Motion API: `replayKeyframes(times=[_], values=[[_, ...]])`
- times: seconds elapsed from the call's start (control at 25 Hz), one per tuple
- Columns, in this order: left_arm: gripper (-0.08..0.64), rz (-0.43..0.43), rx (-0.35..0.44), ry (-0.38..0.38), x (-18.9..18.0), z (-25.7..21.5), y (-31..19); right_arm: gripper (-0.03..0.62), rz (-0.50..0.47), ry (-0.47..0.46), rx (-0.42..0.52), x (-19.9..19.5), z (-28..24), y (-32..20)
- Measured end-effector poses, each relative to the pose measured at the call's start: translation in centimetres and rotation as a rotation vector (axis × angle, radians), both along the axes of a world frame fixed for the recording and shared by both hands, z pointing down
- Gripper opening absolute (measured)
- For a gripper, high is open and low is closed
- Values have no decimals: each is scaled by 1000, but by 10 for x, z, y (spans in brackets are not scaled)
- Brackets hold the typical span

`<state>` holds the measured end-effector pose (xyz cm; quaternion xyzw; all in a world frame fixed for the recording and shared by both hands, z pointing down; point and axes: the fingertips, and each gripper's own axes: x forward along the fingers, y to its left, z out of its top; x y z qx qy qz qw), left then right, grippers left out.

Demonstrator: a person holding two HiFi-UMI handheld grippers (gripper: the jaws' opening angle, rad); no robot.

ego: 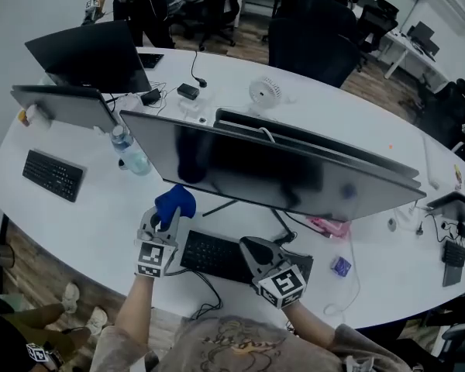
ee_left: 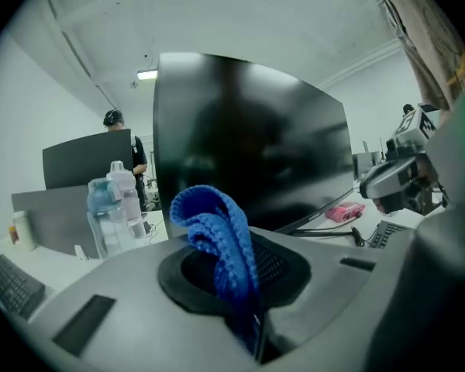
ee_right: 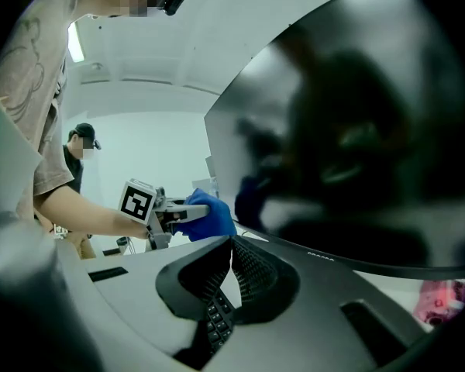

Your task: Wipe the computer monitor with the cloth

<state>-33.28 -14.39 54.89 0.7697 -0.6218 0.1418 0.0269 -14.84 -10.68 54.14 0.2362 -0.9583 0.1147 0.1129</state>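
Near: left tool [ee_left: 244,285] clamped on one fold of a blue knitted cloth [ee_left: 213,235], most of the cloth standing loose above the jaws. Right tool [ee_right: 232,242] with jaws together at the tips and nothing between them, hovering over a black keyboard [ego: 213,256] on the white curved tabletop [ego: 93,223].

Middle: cloth raised to the lower left of the wide black computer monitor [ego: 279,169]; contact with the screen not discernible. Likely faults from here:
- Cloth pulled out of the small pinch by a firm stroke.
- Hard jaw ends scraping the glass if the loose fold rolls aside.
- Screen rocking on its thin stand under pressure, the right tool giving no bracing.

Just beside the monitor's left edge: clear plastic water bottle [ego: 128,149], liable to tip under a leftward sweep. Below the screen: dark cables [ego: 283,227] and a small pink object [ego: 325,225], obstructing low passes.

Far: further dark monitors [ego: 93,56], a white desk fan [ego: 264,91], people standing beyond the tabletop.
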Motion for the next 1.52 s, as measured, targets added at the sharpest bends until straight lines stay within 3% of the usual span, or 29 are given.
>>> replayKeyframes(times=[0.6,1.04,1.52], values=[[48,-62,-158,28,-57,104,-40,21,-30,50,-38,-46,21,-21],[48,-69,-145,32,-60,108,-62,21,-25,65,-48,-45,28,-26],[48,-100,-152,24,-42,101,-65,21,-11,61,-52,-16,18,-23]])
